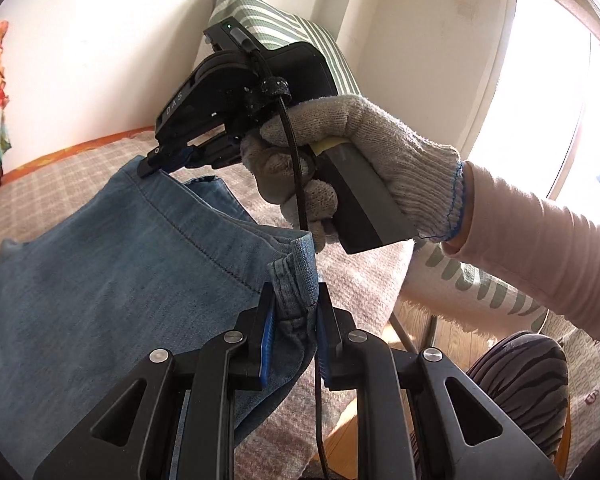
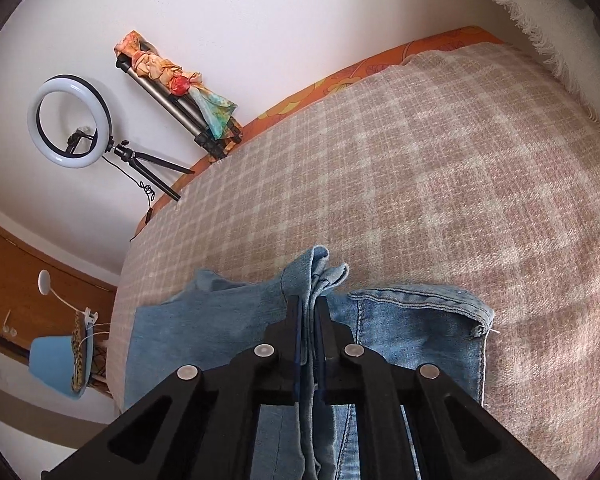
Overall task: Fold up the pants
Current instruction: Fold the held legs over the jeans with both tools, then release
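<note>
Here, both claws pinch bunched denim: the left gripper (image 1: 294,312) and right gripper (image 2: 309,320) hold the jeans (image 1: 112,248) lifted ahead over the blanket (image 2: 380,160); soft, fairly heavy cloth, probably best gripped at thick seams.

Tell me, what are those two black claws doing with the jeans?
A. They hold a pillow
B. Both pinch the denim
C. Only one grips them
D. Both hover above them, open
B: the left gripper and the right gripper each have the jeans clamped between their fingers.
</note>
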The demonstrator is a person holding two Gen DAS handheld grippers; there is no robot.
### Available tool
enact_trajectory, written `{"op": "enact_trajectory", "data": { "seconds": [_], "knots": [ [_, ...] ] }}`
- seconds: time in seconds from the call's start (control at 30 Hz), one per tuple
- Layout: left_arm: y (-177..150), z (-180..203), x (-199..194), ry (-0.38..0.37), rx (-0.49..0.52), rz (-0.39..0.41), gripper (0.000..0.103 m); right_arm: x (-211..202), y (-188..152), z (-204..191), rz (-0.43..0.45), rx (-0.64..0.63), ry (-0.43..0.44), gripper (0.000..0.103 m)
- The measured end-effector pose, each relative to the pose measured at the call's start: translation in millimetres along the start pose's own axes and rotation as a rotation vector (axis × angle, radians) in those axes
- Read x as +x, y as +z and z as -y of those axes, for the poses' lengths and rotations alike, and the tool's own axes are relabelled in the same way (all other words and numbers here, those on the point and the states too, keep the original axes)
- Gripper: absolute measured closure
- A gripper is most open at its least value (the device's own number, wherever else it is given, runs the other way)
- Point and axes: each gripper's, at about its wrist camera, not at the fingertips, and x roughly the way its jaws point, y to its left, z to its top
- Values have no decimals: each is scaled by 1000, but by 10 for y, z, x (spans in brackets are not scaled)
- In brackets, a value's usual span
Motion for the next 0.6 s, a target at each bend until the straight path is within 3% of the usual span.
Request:
{"op": "enact_trajectory", "data": {
  "seconds": [0.17, 0.4, 0.43, 0.53, 0.57, 0.6],
  "knots": [
    [32, 26, 143, -10, 30, -17, 87, -195, 49, -132, 48, -96, -73, 100],
    [-66, -19, 317, -2, 40, -101, 87, 63, -4, 138, 5, -52, -151, 99],
    [-72, -16, 301, 1, 38, -107, 82, 61, -5, 137, 6, -53, -153, 98],
    [-73, -16, 189, -7, 29, -109, 82, 5, 19, 69, 6, -80, -211, 79],
    [-75, -17, 137, 0, 30, -114, 81, -47, 20, 39, 23, -93, -234, 66],
    [-77, -27, 74, 4, 29, -116, 79, -112, 24, 7, 43, -100, -243, 63]
  ]
}}
